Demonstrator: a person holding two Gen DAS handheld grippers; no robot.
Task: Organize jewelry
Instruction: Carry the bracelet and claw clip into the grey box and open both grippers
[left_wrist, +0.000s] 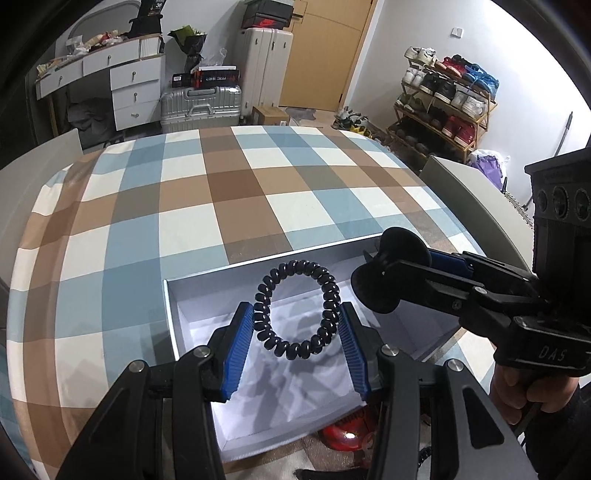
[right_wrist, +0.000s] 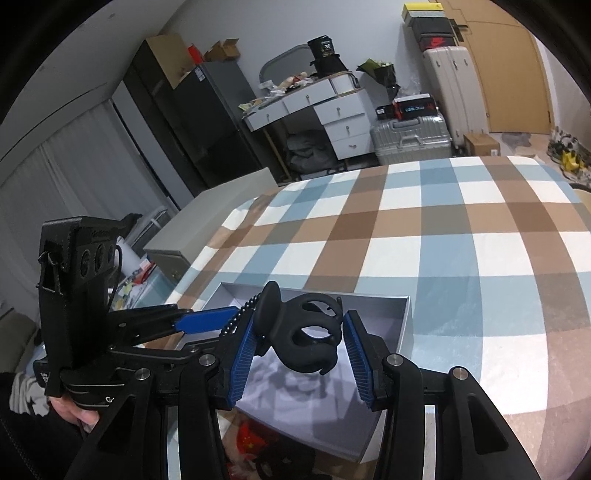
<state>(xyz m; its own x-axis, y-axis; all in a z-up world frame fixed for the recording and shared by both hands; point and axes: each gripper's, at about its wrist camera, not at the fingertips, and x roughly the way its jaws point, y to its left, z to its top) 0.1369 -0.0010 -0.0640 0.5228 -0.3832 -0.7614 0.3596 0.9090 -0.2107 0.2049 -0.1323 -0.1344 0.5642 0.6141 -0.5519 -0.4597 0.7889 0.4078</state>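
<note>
Over the white box (left_wrist: 207, 373) on the checked bed (left_wrist: 184, 206) — left gripper (left_wrist: 297, 325) pinches a coil tie (left_wrist: 295, 308); right gripper (right_wrist: 301, 345) pinches a claw clip (right_wrist: 303, 332).

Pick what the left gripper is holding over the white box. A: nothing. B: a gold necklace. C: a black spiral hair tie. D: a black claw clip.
C: the black spiral hair tie is pinched between the left gripper fingers above the white box; the black claw clip sits in the right gripper.
</note>
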